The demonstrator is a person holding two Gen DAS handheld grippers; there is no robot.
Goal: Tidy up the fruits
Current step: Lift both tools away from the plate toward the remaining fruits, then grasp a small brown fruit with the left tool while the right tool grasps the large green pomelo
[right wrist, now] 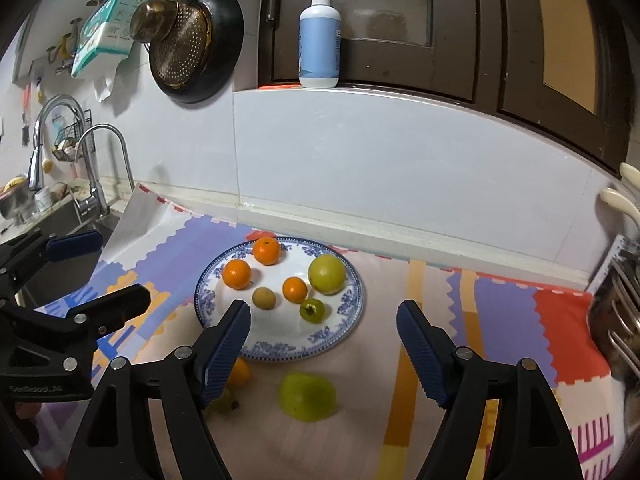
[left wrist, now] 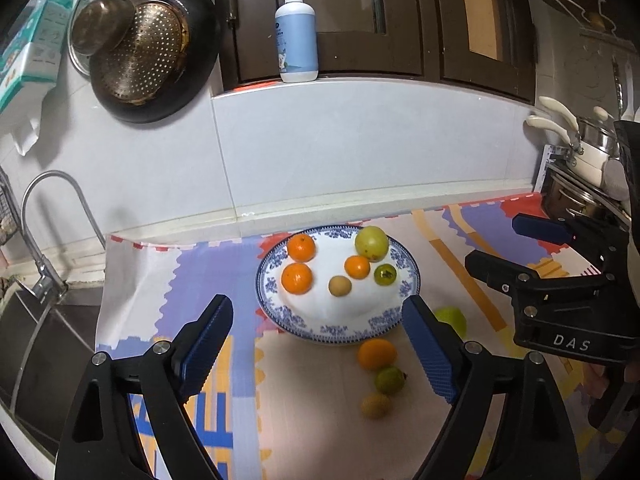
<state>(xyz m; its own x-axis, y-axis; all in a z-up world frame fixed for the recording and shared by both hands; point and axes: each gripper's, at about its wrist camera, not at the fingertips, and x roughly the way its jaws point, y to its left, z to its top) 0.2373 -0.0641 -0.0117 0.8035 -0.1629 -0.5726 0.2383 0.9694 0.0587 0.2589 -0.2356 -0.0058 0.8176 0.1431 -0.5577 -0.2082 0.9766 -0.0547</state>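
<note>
Both grippers, left (left wrist: 316, 344) and right (right wrist: 324, 344), gape empty above six small, possibly citrus, fruits (left wrist: 297, 278).

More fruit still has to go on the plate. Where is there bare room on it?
The plate is bare across its near half, below the brown fruit and the small green fruit. Its far half is crowded with three oranges and the large yellow-green fruit.
</note>
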